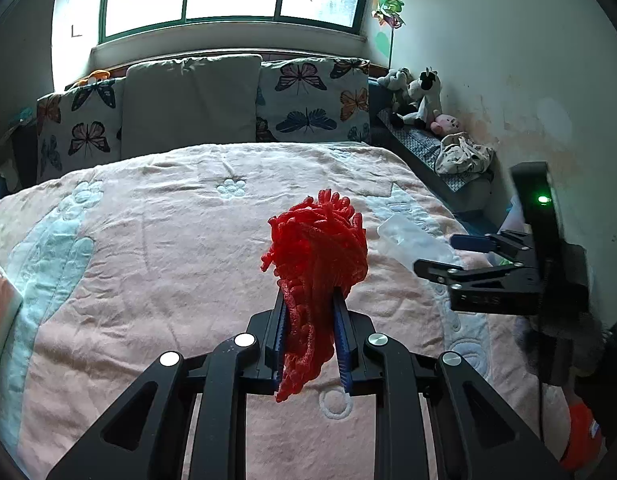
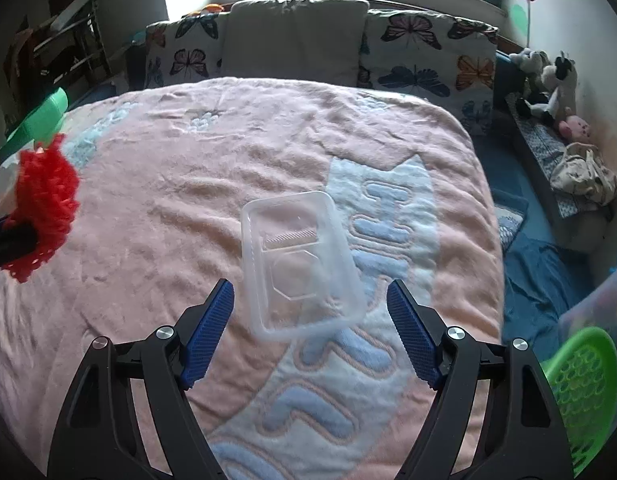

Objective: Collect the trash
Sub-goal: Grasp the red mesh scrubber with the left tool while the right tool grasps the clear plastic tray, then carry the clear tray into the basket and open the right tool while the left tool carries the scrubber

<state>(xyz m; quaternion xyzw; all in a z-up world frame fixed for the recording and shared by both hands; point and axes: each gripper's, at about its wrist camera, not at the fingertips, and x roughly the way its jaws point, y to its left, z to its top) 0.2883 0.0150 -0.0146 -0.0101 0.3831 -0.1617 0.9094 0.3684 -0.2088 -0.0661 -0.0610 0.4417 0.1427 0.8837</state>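
Note:
My left gripper [image 1: 310,300] is shut on a bunched red foam net [image 1: 316,248], held above the pink blanket [image 1: 148,240]; the net bulges past the blue pads and hangs down between them. In the right wrist view the same red net [image 2: 44,204] shows at the left edge. A clear plastic tray [image 2: 300,264] lies on the blanket, tilted a little. My right gripper [image 2: 309,285] stands open with a blue pad on each side of the tray's near end, neither pad touching it. From the left wrist view, the right gripper [image 1: 444,256] sits at the clear tray [image 1: 412,242].
Butterfly pillows [image 2: 420,56] and a plain cushion [image 2: 292,36] line the bed's head. Plush toys [image 2: 548,80] and crumpled cloth sit on a ledge by the right wall. A green perforated basket [image 2: 584,396] stands off the bed's right side. A green object [image 2: 40,120] is far left.

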